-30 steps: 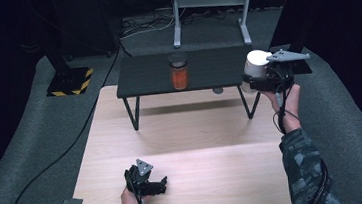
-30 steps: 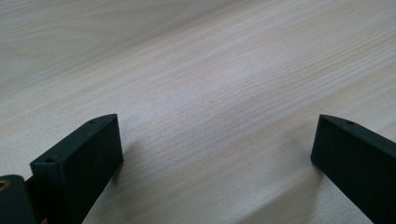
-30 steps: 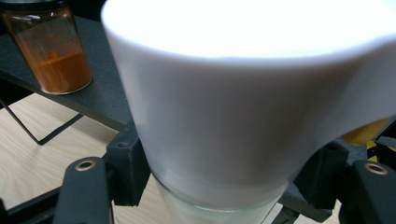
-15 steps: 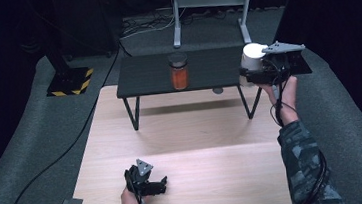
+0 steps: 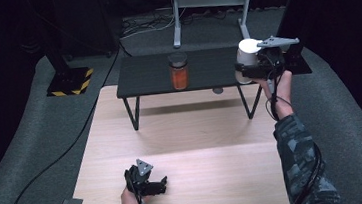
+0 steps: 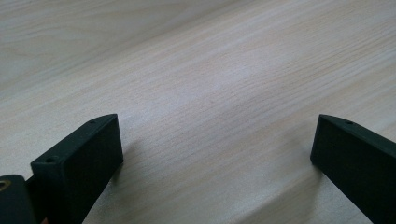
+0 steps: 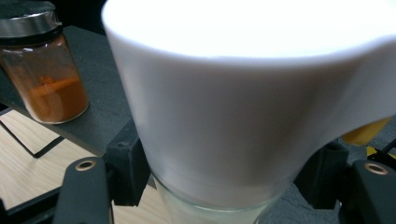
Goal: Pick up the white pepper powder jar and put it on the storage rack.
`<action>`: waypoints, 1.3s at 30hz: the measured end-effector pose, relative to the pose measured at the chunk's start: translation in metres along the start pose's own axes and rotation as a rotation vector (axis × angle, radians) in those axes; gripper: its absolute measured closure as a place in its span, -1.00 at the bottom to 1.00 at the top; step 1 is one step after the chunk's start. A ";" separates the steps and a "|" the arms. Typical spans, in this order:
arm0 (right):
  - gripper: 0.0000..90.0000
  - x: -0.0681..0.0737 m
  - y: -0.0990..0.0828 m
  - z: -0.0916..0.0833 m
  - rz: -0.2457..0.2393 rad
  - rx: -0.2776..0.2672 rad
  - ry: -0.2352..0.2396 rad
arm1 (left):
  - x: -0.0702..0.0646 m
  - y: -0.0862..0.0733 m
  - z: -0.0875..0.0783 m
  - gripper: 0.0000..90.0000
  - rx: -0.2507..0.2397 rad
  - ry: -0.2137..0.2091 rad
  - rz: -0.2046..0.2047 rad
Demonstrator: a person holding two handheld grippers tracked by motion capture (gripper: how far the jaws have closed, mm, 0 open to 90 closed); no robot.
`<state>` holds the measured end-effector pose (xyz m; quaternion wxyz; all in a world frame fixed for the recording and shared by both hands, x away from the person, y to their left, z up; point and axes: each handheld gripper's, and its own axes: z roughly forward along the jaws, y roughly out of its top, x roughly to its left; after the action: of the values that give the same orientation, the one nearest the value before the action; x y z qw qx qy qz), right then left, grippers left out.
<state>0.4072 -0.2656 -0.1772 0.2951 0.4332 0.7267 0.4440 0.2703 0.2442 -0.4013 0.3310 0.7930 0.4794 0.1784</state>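
My right gripper point(image 5: 247, 70) is shut on a glass jar with a wide white lid point(image 5: 248, 49), held upright just above the right end of a low black table point(image 5: 206, 72). In the right gripper view the white lid point(image 7: 243, 102) looms close, and the black jaws press on the glass body below it. A jar of orange powder with a dark lid point(image 5: 178, 72) stands near the middle of the black table, also visible at the upper left point(image 7: 46, 79). My left gripper point(image 5: 163, 184) rests on the wooden tabletop point(image 5: 197, 130) near its front edge, open, with bare wood between its jaws point(image 6: 217, 154).
The black table stands on thin wire legs point(image 5: 132, 114) at the far end of the wooden top. A black cable point(image 5: 54, 162) runs over the grey carpet at the left. A yellow-and-black striped base point(image 5: 69, 82) and a metal stand point(image 5: 209, 1) sit behind.
The right hand has carried the white-lidded jar a little up and to the left over the black table's right end. The left gripper has stayed put.
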 end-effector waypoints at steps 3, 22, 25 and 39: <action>-0.33 0.000 0.003 0.003 -0.002 0.002 0.004 | 0.000 0.000 0.000 -0.96 0.000 0.000 0.000; -0.33 0.007 0.015 0.019 -0.017 0.009 0.013 | 0.000 0.000 0.000 -0.95 -0.001 -0.001 0.000; -0.33 0.008 0.016 0.022 -0.014 0.008 0.019 | 0.000 0.000 0.000 -0.95 -0.001 -0.001 0.000; -0.33 0.012 0.018 0.041 0.002 0.017 0.058 | 0.000 -0.001 0.000 -0.95 -0.002 -0.002 0.000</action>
<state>0.4419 -0.2349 -0.1790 0.2700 0.4234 0.7382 0.4504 0.2700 0.2449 -0.4015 0.3323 0.7928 0.4789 0.1780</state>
